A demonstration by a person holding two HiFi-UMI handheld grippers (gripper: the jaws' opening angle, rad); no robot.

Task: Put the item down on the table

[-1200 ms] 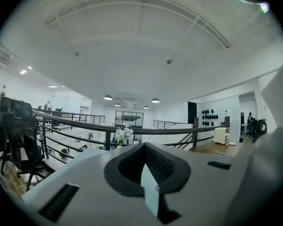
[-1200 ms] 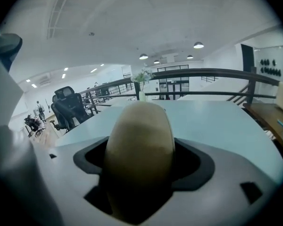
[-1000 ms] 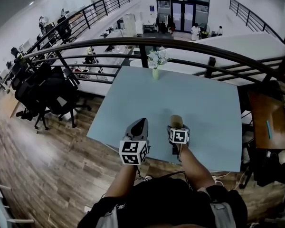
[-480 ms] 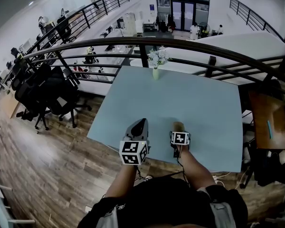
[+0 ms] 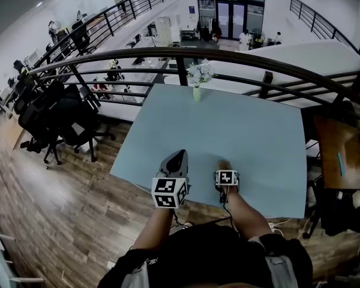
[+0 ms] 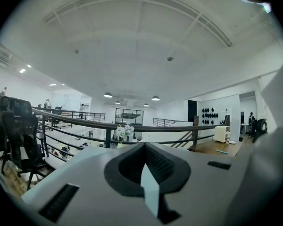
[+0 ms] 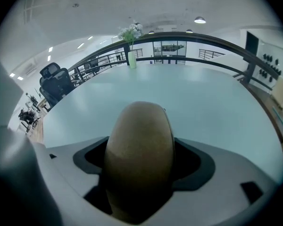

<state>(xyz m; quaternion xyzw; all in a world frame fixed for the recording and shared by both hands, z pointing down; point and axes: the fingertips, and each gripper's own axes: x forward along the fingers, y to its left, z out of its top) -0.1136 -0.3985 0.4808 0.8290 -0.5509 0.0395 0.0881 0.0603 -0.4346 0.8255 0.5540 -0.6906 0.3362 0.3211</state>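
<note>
— Since a second ago, what has been shifted over the bench (image 5: pixel 258 131)?

— One thing only: the right claw (image 5: pixel 225 174) has been drawn back from the flower vase (image 5: pixel 196 92), toward the bench edge farthest from it, and seemingly lowered. The left claw (image 6: pixel 144 167) has been left where it was, beside the right one and equally far from the vase.

— How are the claws set?

— On the left, the pads are pressed almost together, with only a sliver of bench seen between them and nothing held. On the right, the pads are clamped on the brown rounded item (image 7: pixel 139 159).

— And how is the item laid?

— It is carried inside the right claw, its long axis run along the pads and its blunt end pointed towards the vase. It is judged to be close above the bench, though contact cannot be confirmed.

— What is called for next?

— A short descent straight down and a spreading of the right pads. Rolling may be expected, given the rounded shape.
</note>
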